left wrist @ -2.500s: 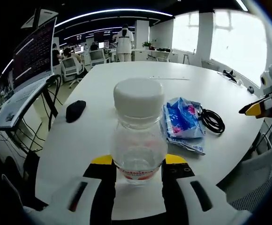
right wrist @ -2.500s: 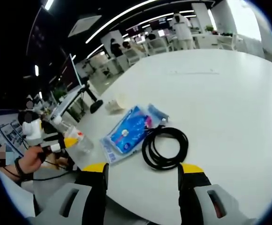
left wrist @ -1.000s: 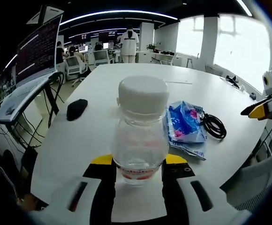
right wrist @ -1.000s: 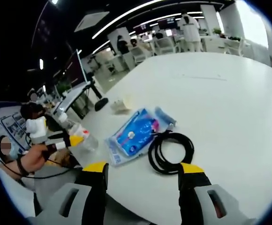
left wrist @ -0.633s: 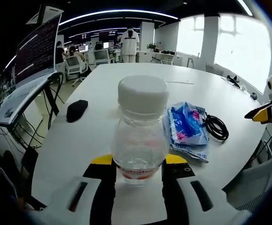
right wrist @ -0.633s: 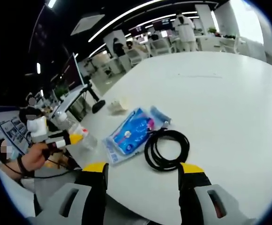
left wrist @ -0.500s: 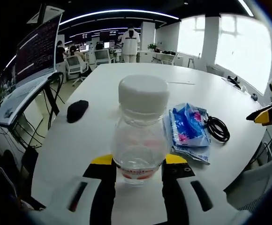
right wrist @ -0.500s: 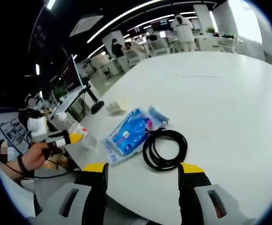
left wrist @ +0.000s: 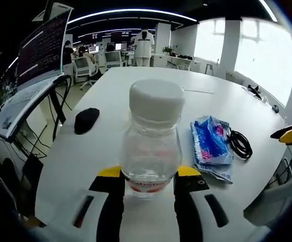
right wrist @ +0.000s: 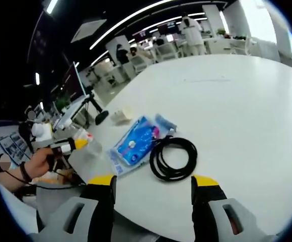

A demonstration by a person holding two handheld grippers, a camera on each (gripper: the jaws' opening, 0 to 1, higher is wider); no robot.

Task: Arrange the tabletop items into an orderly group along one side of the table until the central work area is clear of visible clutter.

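Ahead of the right tool (right wrist: 151,189), a coiled black cable (right wrist: 173,159) lies touching a blue plastic packet (right wrist: 136,143), and together they block the near edge of the white surface (right wrist: 236,101). Beyond them the surface lies bare and wide. A black computer mouse (left wrist: 86,120) sits apart to the left.

- In the left gripper view, the blue plastic packet (left wrist: 211,144) and coiled black cable (left wrist: 241,144) now sit farther toward the right of the frame.
- The right gripper's yellow tip (left wrist: 288,136) has dropped lower at the right edge.
- The black mouse (left wrist: 86,120) sits slightly lower.
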